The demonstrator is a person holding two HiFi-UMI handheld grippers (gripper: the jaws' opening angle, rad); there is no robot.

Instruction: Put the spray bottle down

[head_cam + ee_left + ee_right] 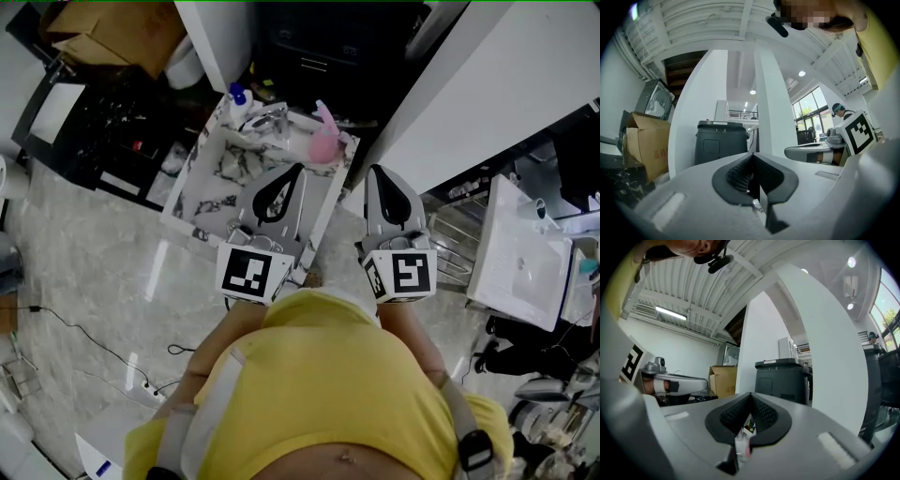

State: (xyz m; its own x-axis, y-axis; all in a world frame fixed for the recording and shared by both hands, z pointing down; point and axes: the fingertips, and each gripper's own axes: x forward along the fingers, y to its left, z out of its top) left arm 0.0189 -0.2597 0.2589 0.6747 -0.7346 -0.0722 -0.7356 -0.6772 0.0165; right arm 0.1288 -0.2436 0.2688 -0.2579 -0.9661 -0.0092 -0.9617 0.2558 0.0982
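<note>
Spray bottle [323,141], pink, stands at the far right corner of the marble top [208,183], with a blue-capped bottle [238,97] and a chrome fitting [267,119] (can't identify) to its left. Left gripper [294,176] and right gripper [373,174] sit short of it, jaws fully together, nothing held. Only a pink-white sliver shows under the right jaws, too small to tell.

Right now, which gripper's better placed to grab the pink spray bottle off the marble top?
Left, probably. The left gripper hangs over the marble top, its tip nearer the pink spray bottle; the right gripper sits past the top's edge. Both pairs of jaws are shut and empty.
</note>
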